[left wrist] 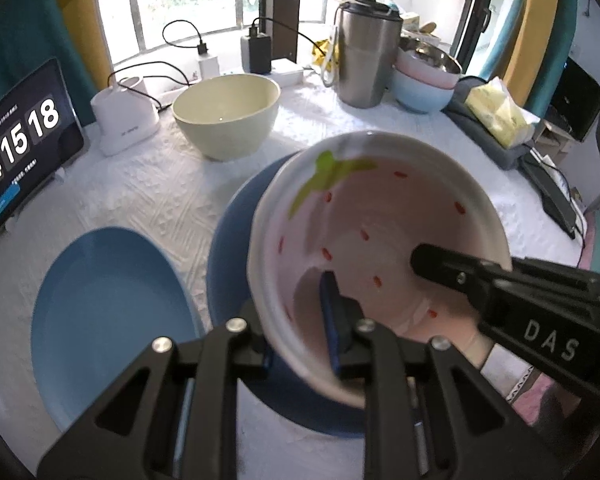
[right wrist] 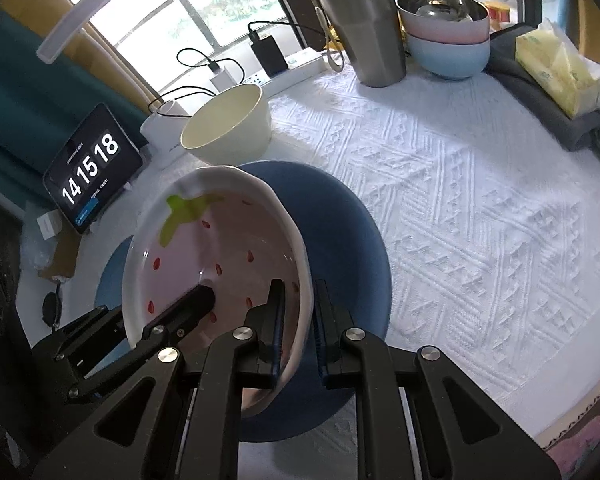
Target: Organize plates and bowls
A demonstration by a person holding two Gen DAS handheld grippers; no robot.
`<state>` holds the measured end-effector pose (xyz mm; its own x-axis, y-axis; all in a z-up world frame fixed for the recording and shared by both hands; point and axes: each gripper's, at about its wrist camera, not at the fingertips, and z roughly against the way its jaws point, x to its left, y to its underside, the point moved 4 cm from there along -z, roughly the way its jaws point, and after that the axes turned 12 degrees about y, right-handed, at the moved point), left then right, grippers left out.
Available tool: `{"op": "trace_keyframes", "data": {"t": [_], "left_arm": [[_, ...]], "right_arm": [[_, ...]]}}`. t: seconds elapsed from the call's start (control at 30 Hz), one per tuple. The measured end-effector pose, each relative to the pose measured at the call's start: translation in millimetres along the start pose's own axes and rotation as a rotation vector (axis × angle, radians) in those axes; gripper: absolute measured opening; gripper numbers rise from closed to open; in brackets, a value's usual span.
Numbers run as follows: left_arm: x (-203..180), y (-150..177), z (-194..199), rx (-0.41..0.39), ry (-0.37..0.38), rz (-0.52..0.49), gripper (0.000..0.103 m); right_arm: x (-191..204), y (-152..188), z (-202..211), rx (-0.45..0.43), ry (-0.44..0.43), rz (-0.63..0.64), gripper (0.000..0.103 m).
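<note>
Light blue plate sits far left on the white tablecloth. Next over, the strawberry bowl, pink inside with red seeds and a green leaf, hangs tilted above the dark blue plate. Left gripper and right gripper each pinch its rim.

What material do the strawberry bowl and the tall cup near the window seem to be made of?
The strawberry bowl looks like glazed ceramic: glossy, with a painted pattern and a thick, wavy white rim. The tall cup looks like brushed stainless steel, grey with soft reflections; its dark lid is probably plastic.
</note>
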<state>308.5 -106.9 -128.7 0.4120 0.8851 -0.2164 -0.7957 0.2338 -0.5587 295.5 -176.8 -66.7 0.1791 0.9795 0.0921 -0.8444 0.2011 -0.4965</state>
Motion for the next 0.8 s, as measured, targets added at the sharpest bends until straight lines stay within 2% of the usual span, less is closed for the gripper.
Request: {"op": "trace_keyframes", "data": {"t": [0.27, 0.47, 0.63, 0.7, 0.8], "left_arm": [[1.2, -2.2, 0.0, -0.012, -0.069, -0.021, 0.022], [5.1, -2.1, -1.0, -0.007, -0.061, -0.017, 0.022], [4.8, -2.8, 2.4, -0.007, -0.054, -0.015, 0.022], [5.0, -3.1, 3.0, -0.008, -0.045, -0.019, 0.022], [4.9, -3.6, 4.3, -0.010, -0.043, -0.025, 0.022]], "right_arm": [[-1.5, -2.1, 1.5, -0.019, 0.058, 0.051, 0.021], [2.7, -2.3, 5.0, -0.049, 0.066, 0.091, 0.028], [0.5, -3.6, 11.2, -0.075, 0.082, 0.095, 0.028], [-4.1, -5.5, 15.2, -0.097, 0.116, 0.087, 0.029], [-6.9, -6.3, 18.7, -0.108, 0.095, 0.087, 0.029]]}}
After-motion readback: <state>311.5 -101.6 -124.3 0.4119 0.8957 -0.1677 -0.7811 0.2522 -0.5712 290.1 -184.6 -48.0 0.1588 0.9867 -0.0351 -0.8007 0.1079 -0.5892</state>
